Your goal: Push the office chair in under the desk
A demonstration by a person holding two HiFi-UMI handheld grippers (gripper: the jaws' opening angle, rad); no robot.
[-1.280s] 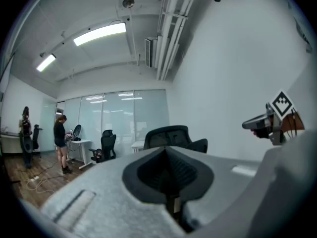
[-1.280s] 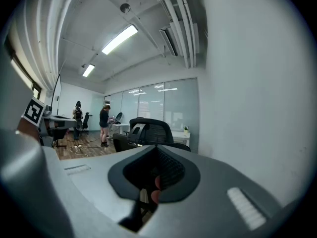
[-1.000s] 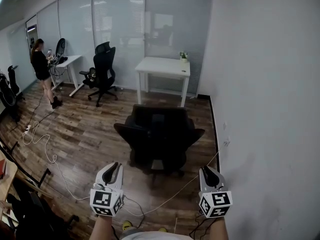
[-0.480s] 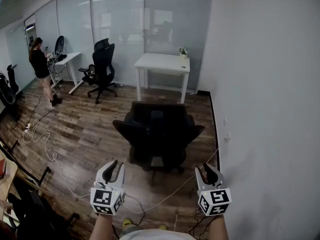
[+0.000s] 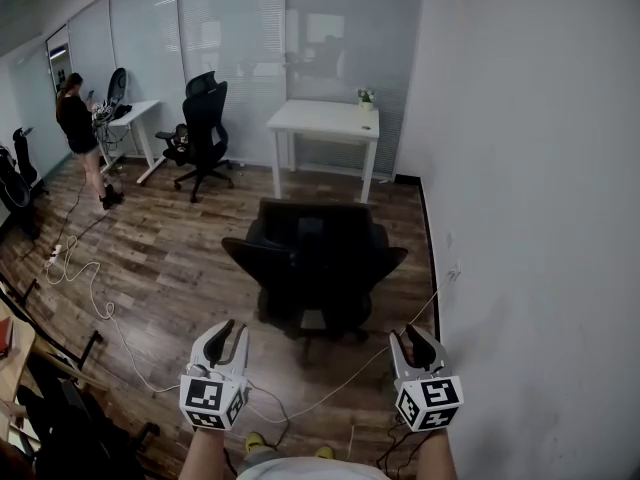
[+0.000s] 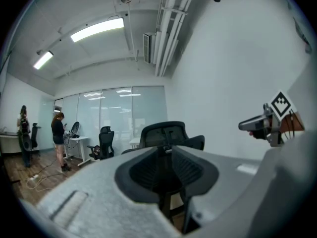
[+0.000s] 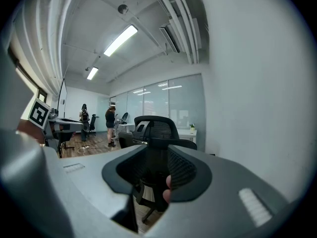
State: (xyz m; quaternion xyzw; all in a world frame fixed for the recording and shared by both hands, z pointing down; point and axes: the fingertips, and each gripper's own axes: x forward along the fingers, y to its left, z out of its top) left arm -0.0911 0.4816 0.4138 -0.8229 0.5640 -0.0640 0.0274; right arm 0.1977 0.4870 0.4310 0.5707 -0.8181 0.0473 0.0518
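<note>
Fingers of the left gripper (image 5: 228, 330) stand apart with nothing between them, having just been opening, and it's the same story on the right gripper (image 5: 418, 336): jaws just opened, gap empty, only the chair showing far beyond. Both grippers hover side by side, level, over the wood floor (image 5: 180, 258), where a white cable (image 5: 330, 393) snakes beneath them. Just ahead and untouched sits the black office chair (image 5: 315, 258), its back towards us, armrests flaring either side. It's well apart from the white desk (image 5: 320, 120), out in the open floor, not under it. On that desk's far right corner, a small potted plant (image 5: 367, 98). Off to the far left, a second office chair (image 5: 205, 128) and a person (image 5: 78, 128) standing at another desk (image 5: 138, 116).
</note>
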